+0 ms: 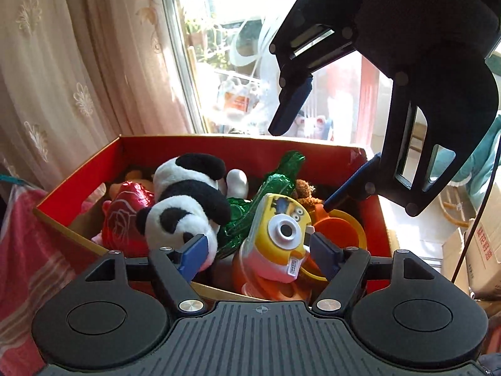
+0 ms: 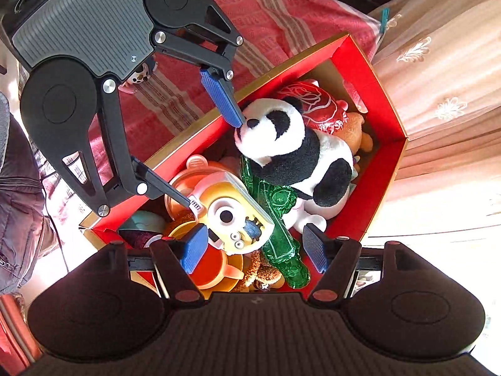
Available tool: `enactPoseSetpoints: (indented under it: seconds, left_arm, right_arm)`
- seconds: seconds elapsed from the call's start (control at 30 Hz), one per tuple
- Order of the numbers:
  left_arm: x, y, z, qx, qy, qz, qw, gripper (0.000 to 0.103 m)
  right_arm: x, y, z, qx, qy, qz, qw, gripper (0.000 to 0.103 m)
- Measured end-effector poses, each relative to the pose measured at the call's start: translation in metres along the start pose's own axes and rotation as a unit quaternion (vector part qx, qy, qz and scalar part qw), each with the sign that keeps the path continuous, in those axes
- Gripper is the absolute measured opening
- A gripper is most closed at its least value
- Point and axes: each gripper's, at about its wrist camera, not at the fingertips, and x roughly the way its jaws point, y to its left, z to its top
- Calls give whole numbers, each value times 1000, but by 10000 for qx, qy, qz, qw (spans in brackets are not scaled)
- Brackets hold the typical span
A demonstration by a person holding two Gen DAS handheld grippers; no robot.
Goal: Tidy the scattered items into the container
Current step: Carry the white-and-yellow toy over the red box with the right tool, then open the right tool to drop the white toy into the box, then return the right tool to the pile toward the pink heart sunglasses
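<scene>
Red box (image 1: 316, 153) on pink striped blanket (image 2: 281, 15), beside curtain (image 1: 62, 78). Inside box: panda plush (image 1: 184, 200) near middle, yellow toy camera (image 1: 281, 232) just beside it, green foil bottle (image 1: 275, 181) between them, red foil heart (image 1: 125, 216) toward curtain side, orange cups (image 1: 341, 228) at opposite end. Left gripper (image 1: 258, 247) over box, jaws spread, nothing pinched. Right gripper (image 2: 256, 247) over box too, jaws spread, empty. Brown plush (image 2: 263, 272) under bottle, possibly bear. Small toy (image 2: 141, 75) outside box on blanket.

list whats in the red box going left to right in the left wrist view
red foil heart → panda plush → green foil bottle → yellow minion toy camera → orange cup
</scene>
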Motion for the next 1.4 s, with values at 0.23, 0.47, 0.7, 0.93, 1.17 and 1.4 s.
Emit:
enactPoseSetpoints:
  seconds: [0.23,0.47,0.7,0.93,1.17,1.4]
  left_arm:
    - [-5,0,-11,-251,-22,-20,9997,88]
    - [-21,5,-26,-521,-68,-37,9986,90]
    - [-59,21,-54,-632,48,139,9979,92]
    - [-102,48,-101,-1014,258,531,9931,93]
    - [-149,97,-178,-1796,713,1180,9740,93]
    - [-192,129,-262,-2824,1129,1703,9373,93]
  right_arm:
    - [3,14,12,-215,58,82,9997,77]
    - [-4,27,37,-394,51,126,9991,80]
    - [-12,50,72,-761,-109,237,9968,82]
    - [-11,81,114,-1192,-447,504,9906,82]
    - [1,118,154,-1545,-876,837,9805,82]
    - [22,163,190,-1648,-1390,1305,9677,82]
